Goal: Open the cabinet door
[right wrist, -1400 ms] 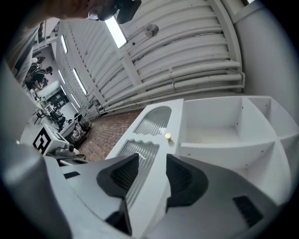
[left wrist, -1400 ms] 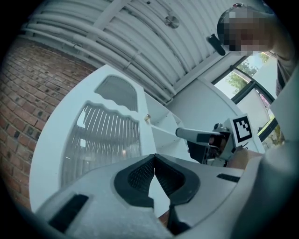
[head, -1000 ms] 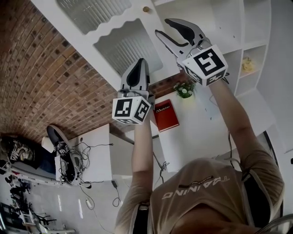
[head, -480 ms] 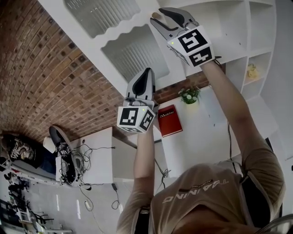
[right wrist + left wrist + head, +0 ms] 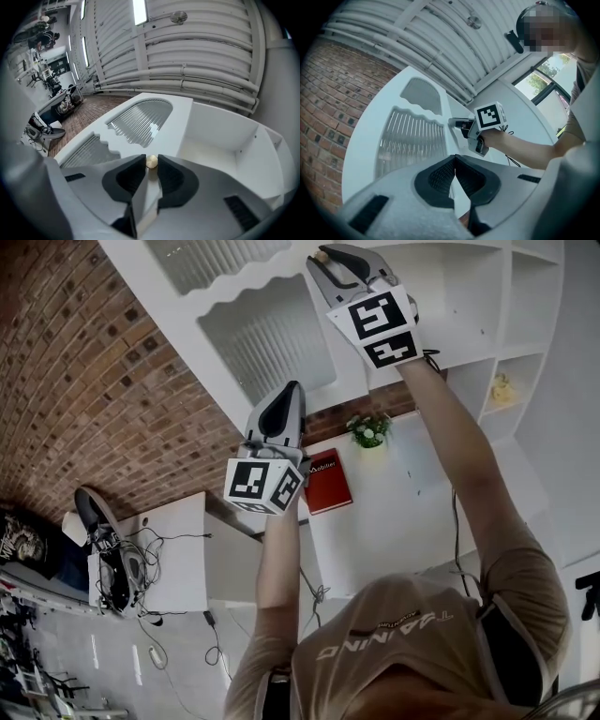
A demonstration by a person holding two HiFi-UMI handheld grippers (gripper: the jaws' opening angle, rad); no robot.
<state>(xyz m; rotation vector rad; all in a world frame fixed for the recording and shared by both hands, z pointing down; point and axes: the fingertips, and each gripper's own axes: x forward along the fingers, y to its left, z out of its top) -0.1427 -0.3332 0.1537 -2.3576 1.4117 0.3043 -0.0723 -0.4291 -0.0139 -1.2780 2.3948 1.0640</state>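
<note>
The white cabinet door (image 5: 272,334) has a ribbed glass panel and a small round brass knob (image 5: 322,255) at its edge. My right gripper (image 5: 325,259) is raised to that knob. In the right gripper view the knob (image 5: 151,161) sits between the two black pads (image 5: 136,169), which touch it on both sides. The right jaws have just been closing, with the knob between them. My left gripper (image 5: 292,390) hovers lower, in front of the door's bottom frame, shut and holding nothing. The left gripper view shows its tips (image 5: 454,161) together, with the right gripper (image 5: 457,123) beyond at the door's edge.
Open white shelves (image 5: 469,296) adjoin the door on the right. Below them, a white counter holds a potted plant (image 5: 367,430) and a red book (image 5: 323,481). A brick wall (image 5: 84,381) runs along the left. A white desk (image 5: 178,559) with cables stands lower left.
My right gripper moved up and left to the knob, and its wide-open jaws closed round it. The left gripper stayed nearly in place, shut.
</note>
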